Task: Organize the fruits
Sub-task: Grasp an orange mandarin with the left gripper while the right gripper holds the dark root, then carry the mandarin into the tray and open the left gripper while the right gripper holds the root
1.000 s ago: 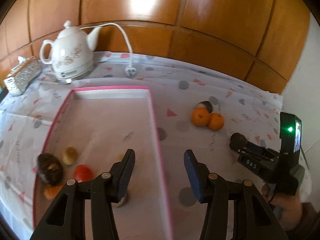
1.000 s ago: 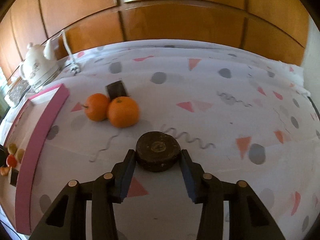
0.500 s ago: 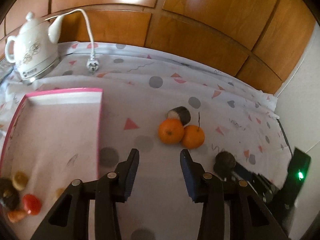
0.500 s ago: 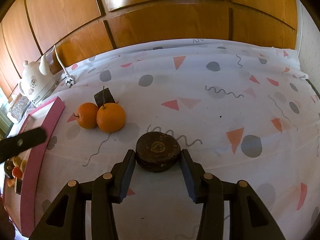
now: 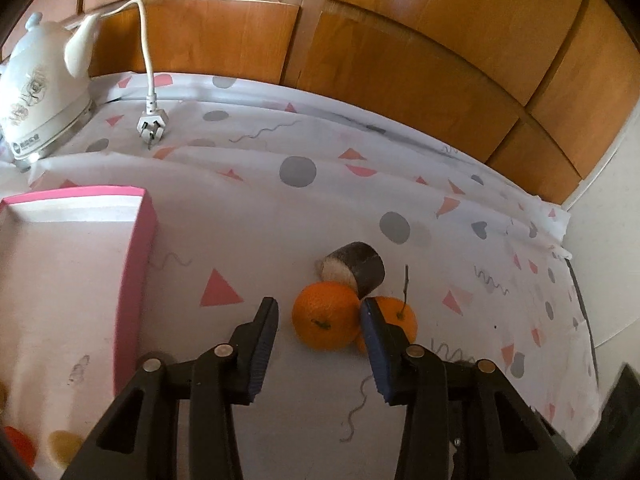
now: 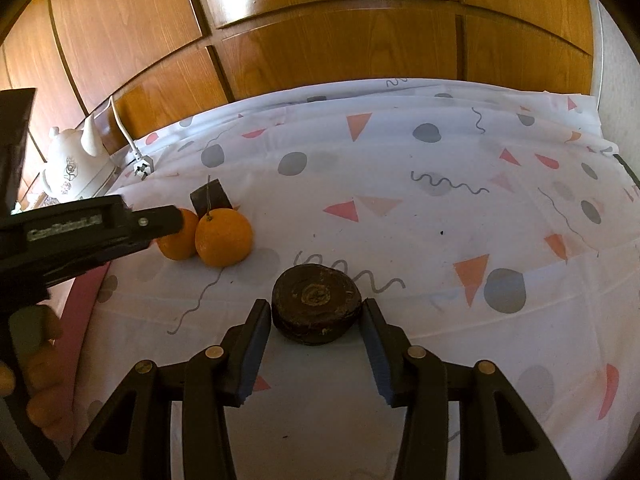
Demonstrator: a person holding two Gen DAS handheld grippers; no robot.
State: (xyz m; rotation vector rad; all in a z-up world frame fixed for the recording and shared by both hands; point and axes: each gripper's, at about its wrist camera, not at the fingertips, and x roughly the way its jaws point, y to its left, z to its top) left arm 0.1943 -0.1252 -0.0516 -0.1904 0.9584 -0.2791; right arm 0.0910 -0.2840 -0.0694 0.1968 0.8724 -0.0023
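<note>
Swinging away from the pink-rimmed tray (image 5: pixel 136 264), the left gripper (image 5: pixel 318 322) now has its fingers spread wide around the nearer of two round oranges (image 5: pixel 325 316), gripping nothing. Both touching oranges sit on the patterned cloth (image 5: pixel 256 208); the farther orange (image 6: pixel 224 237) points its stem straight up. A dark-skinned cut fruit piece (image 5: pixel 354 270) lies on its side behind them. The right gripper (image 6: pixel 316 320) brackets one flat dark brown disc-shaped fruit (image 6: pixel 316 304), jaws just beside it; whether they touch is unclear.

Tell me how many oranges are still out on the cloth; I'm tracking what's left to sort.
2. One orange sits between the left claw's fingers; the stemmed orange touches it, outside them.
</note>
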